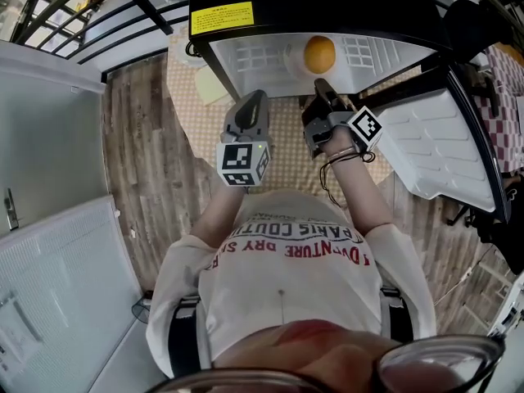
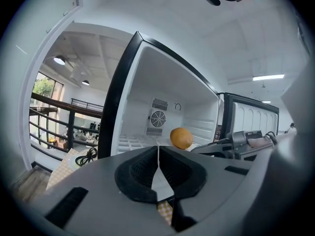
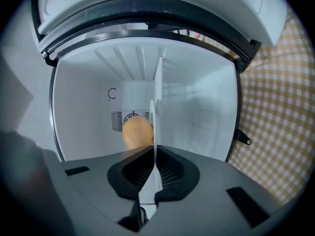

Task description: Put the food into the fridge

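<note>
An orange fruit (image 1: 319, 54) lies on the white wire shelf inside the open fridge (image 1: 246, 56). It also shows in the left gripper view, orange (image 2: 181, 137), and in the right gripper view, orange (image 3: 137, 133), in front of the back-wall fan grille. My left gripper (image 1: 254, 97) hangs just outside the fridge opening, jaws closed together with nothing between them (image 2: 158, 154). My right gripper (image 1: 322, 84) is beside it, pointing at the fruit from a short way off, also shut and empty (image 3: 155, 154). Neither gripper touches the fruit.
The fridge door (image 1: 434, 146) stands swung open at the right. A checkered mat (image 1: 196, 113) lies under the fridge on the wooden floor. A black railing (image 1: 82, 15) runs at the far left, a coiled black cable (image 2: 87, 156) lies left of the fridge, and white panels (image 1: 49, 162) stand at the left.
</note>
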`<state>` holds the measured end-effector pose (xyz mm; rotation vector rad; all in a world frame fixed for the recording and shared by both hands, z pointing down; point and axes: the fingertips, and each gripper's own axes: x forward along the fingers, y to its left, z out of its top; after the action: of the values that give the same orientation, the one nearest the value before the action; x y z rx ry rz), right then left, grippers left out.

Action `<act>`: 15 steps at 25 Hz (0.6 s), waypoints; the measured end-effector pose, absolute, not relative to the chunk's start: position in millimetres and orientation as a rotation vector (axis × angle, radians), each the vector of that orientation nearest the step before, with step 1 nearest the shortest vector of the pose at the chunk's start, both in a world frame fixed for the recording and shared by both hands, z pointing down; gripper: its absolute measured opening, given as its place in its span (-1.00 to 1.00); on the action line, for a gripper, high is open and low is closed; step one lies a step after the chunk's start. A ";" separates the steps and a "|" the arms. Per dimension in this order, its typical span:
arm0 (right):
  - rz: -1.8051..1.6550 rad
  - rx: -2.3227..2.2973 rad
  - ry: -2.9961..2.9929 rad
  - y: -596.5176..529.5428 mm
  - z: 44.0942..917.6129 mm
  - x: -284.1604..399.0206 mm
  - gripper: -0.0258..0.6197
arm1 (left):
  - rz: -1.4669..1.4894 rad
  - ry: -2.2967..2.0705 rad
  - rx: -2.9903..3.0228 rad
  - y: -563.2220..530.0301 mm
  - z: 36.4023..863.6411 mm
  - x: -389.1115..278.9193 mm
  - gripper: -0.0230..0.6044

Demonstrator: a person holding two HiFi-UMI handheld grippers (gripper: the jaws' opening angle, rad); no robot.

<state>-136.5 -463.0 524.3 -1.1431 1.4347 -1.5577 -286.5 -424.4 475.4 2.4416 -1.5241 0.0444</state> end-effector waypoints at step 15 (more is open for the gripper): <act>-1.593 -1.127 1.367 -504.8 523.4 -141.9 -0.81 | 0.009 -1.545 2.398 -436.3 478.6 -286.3 -0.84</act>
<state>-141.9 -504.8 523.4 -1.1274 1.3668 -1.5935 -286.3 -436.3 478.6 2.3983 -1.5453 0.0093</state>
